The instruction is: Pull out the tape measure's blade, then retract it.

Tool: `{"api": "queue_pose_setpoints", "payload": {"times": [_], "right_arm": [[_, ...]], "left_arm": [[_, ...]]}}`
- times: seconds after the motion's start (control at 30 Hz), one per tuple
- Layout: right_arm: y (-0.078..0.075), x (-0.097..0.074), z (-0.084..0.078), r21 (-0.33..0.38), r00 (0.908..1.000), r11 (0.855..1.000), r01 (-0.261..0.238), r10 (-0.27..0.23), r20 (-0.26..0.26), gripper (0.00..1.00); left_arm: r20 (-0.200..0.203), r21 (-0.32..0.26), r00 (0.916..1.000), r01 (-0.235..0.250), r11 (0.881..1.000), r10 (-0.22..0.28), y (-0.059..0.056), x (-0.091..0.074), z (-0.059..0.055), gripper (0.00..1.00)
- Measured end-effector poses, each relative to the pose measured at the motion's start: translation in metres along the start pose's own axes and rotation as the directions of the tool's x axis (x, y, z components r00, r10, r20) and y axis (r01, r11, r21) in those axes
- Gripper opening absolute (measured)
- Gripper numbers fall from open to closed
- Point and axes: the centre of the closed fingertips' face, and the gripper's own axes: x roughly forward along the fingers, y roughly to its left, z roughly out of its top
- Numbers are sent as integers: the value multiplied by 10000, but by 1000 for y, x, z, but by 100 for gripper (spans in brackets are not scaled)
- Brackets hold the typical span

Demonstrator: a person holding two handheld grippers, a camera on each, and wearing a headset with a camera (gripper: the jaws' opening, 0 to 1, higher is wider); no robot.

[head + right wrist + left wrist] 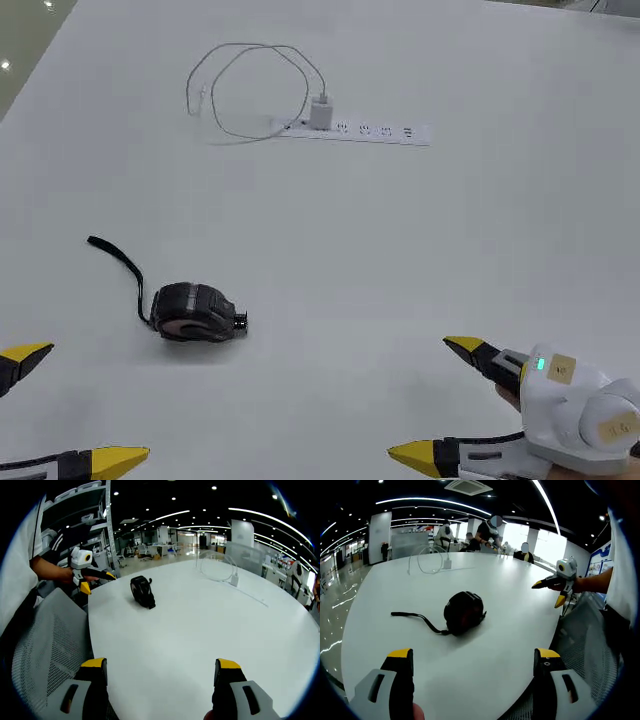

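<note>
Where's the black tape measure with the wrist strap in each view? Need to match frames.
Head view: the black tape measure lies lower left of centre.
Left gripper view: near centre, above the gap between the jaws.
Right gripper view: upper left of centre.
Shared landmark: the small white boxy charger plug, farther off than the tape measure in every view.

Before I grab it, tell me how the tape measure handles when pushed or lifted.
The tape measure has a compact hard-looking case: probably rigid and dense. On the smooth table it would likely slide. Its strap lies curved and limp, so should trail.
</note>
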Motion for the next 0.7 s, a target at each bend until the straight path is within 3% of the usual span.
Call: {"api": "queue_pose_setpoints", "payload": {"times": [0.7], "right_arm": [[-5,16,9,-330,9990,9985,-430,425,-149,84]], "left_arm": [[-167,424,9994,315,9986,-309,6,19,8,97]]}}
